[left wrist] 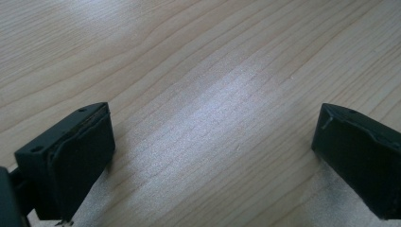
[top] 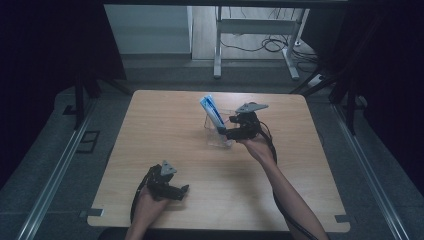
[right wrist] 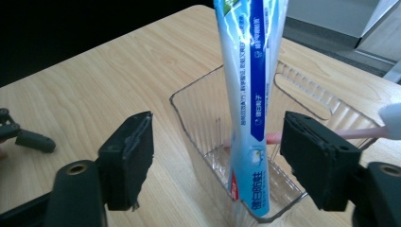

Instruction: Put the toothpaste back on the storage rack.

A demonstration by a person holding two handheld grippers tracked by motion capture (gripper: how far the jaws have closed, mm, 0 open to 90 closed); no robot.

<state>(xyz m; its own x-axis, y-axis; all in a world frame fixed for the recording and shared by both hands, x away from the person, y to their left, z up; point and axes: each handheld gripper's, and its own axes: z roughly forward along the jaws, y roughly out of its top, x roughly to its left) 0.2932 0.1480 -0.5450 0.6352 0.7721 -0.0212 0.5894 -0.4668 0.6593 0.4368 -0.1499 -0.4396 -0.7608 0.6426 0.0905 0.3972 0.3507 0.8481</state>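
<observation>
A clear plastic container stands on the wooden table, right of centre. A blue and white toothpaste tube stands upright in it, leaning on the wall. In the right gripper view the tube rises from the container, and a pink toothbrush lies across the rim behind it. My right gripper is open, one jaw on each side of the tube and neither pad touching it. The right gripper sits at the container's right side. My left gripper rests low near the front edge, open over bare wood.
Beyond the table's far edge stand a white desk frame and loose cables on the floor. Metal rails run along both sides of the table. Dark curtains close in left and right.
</observation>
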